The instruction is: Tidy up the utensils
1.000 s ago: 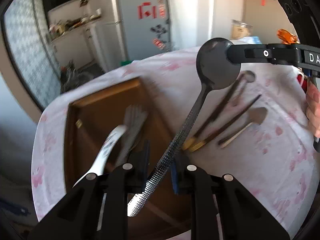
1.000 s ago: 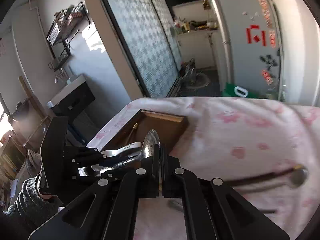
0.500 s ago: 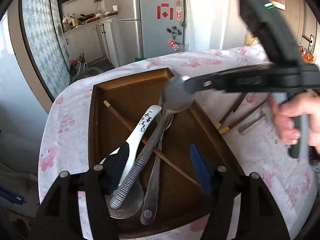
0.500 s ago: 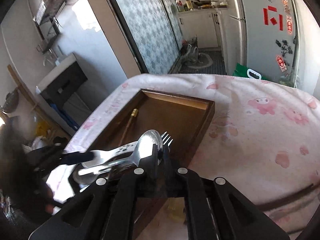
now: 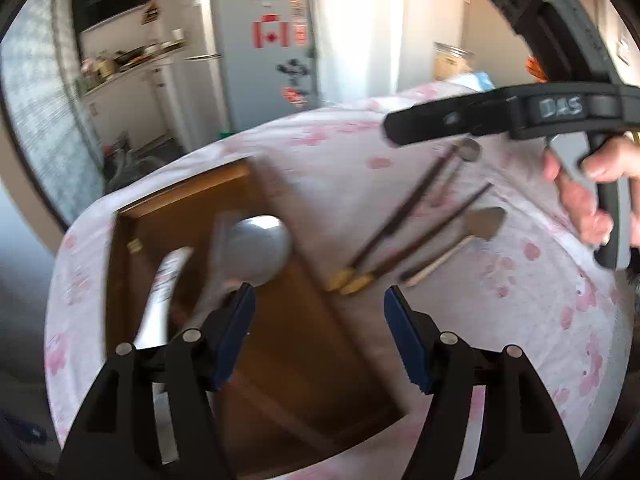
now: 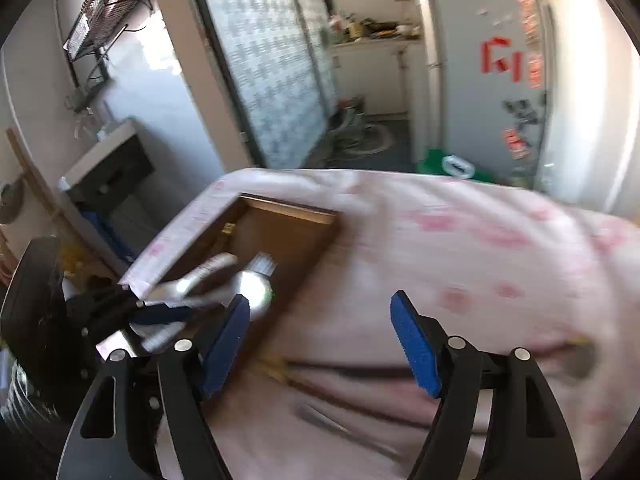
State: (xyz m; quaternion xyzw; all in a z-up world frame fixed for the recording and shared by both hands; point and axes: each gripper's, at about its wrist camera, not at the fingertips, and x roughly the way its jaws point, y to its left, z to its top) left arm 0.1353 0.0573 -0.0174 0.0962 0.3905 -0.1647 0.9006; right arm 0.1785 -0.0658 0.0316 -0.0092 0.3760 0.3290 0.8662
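A brown wooden tray (image 5: 296, 344) lies on the pink-patterned tablecloth (image 5: 520, 320). In it are a large metal spoon (image 5: 258, 250), a white spoon (image 5: 164, 284) and a fork. The tray (image 6: 288, 232) and the spoon (image 6: 254, 292) also show in the right wrist view. My left gripper (image 5: 318, 338) is open and empty over the tray's near end. My right gripper (image 6: 320, 344) is open and empty above the cloth, right of the tray; it also shows in the left wrist view (image 5: 452, 120). Dark chopsticks (image 5: 404, 216), a small spoon (image 5: 466, 150) and a small scoop (image 5: 482, 224) lie on the cloth.
A fridge (image 5: 264, 52) and kitchen counter stand beyond the table. A patterned sliding door (image 6: 272, 64) is at the left. A dark cabinet (image 6: 108, 172) stands beside the table's left edge. The frames are motion-blurred.
Both grippers have opened. The large metal spoon, held by both a second ago, now lies in the tray. My right gripper has drawn back to the right, over the cloth.
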